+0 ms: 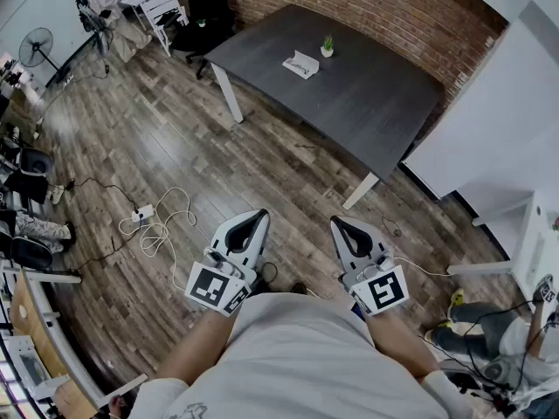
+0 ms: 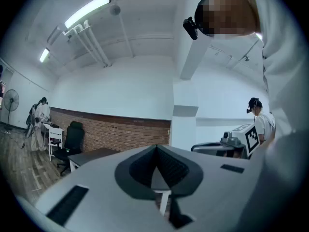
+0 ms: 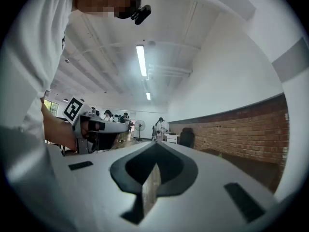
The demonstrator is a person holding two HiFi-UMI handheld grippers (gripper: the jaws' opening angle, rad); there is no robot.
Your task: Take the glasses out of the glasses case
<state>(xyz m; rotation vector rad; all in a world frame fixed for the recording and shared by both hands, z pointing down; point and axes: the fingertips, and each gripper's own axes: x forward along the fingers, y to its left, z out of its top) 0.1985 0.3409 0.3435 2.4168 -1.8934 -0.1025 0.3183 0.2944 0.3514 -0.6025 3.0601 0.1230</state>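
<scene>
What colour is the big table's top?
The table top is dark grey, on white legs; best seen in the head view.

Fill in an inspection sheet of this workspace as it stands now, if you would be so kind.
Surface: dark table by the brick wall, some way off.
Job's things: flat white item on the table, maybe the case; too small to tell. No glasses seen.
Clutter: small potted plant beside it.
Grippers: left gripper and right gripper both shut, empty, held level.
Cables: white cable looped on the wood floor by a power strip.
Surroundings: standing fan, black office chair.
</scene>
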